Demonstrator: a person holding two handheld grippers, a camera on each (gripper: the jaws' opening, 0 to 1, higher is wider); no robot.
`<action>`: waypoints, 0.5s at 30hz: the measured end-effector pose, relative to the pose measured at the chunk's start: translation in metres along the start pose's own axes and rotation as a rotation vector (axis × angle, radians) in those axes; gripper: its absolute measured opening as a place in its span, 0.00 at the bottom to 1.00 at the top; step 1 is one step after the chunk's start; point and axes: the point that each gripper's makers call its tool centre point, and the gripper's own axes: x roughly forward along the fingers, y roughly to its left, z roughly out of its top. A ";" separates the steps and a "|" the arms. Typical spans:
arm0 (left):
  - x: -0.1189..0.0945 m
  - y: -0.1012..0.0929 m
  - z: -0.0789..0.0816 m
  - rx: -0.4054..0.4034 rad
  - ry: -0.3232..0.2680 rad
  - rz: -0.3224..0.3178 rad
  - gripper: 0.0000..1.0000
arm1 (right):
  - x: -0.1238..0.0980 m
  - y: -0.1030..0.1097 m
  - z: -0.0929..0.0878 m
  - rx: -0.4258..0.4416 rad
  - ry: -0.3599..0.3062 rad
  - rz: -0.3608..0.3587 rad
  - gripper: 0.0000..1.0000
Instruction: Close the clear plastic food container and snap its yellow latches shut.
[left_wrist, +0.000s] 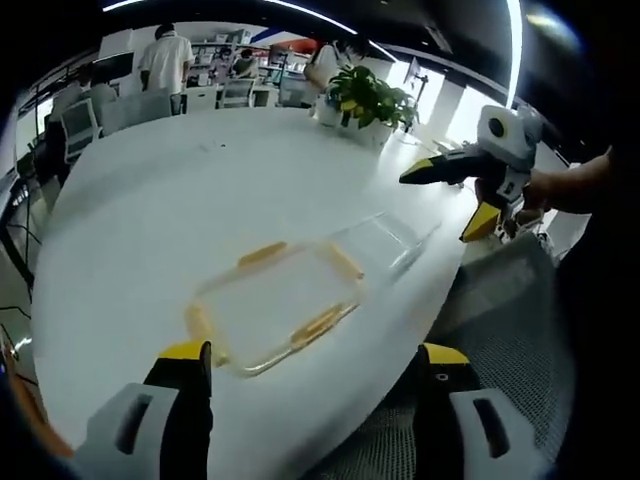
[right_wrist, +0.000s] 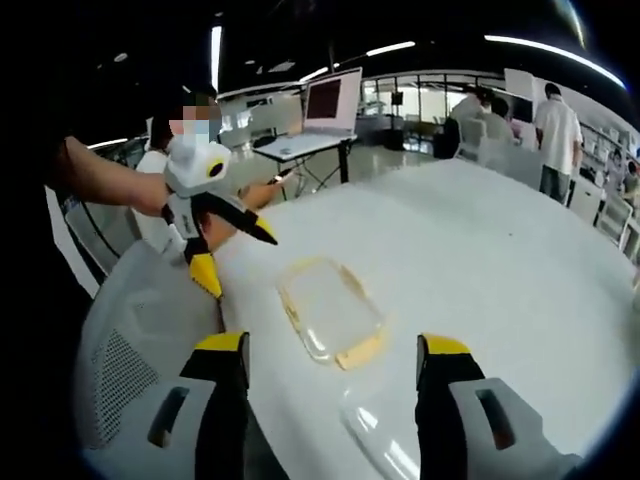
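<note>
The clear plastic container (left_wrist: 275, 300) with yellow latches (left_wrist: 318, 325) on its sides lies on the white table (left_wrist: 150, 200), just ahead of my left gripper (left_wrist: 315, 362), which is open and empty. Its clear lid (left_wrist: 385, 240) lies flat on the table beside it, on the side toward the table edge. My right gripper (left_wrist: 438, 207) hovers open above that edge. In the right gripper view the container (right_wrist: 330, 310) sits ahead of my open right gripper (right_wrist: 330, 350), the lid (right_wrist: 385, 440) lies between its jaws, and the left gripper (right_wrist: 245, 265) hangs open on the left.
A potted plant (left_wrist: 370, 95) stands at the table's far end. Grey mesh chairs (left_wrist: 500, 320) (right_wrist: 130, 340) crowd the near table edge. A laptop on a stand (right_wrist: 330, 100) and several people (left_wrist: 165, 60) (right_wrist: 555, 130) are farther back.
</note>
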 end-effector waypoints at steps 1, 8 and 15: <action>0.001 0.002 0.001 -0.002 0.001 -0.003 0.81 | 0.001 0.000 0.001 -0.005 0.002 0.002 0.66; 0.005 0.012 0.008 0.007 0.020 -0.019 0.80 | 0.009 -0.004 0.003 -0.018 0.016 0.011 0.66; 0.007 0.013 0.007 0.021 0.058 -0.044 0.80 | 0.015 -0.001 -0.003 -0.097 0.066 0.037 0.65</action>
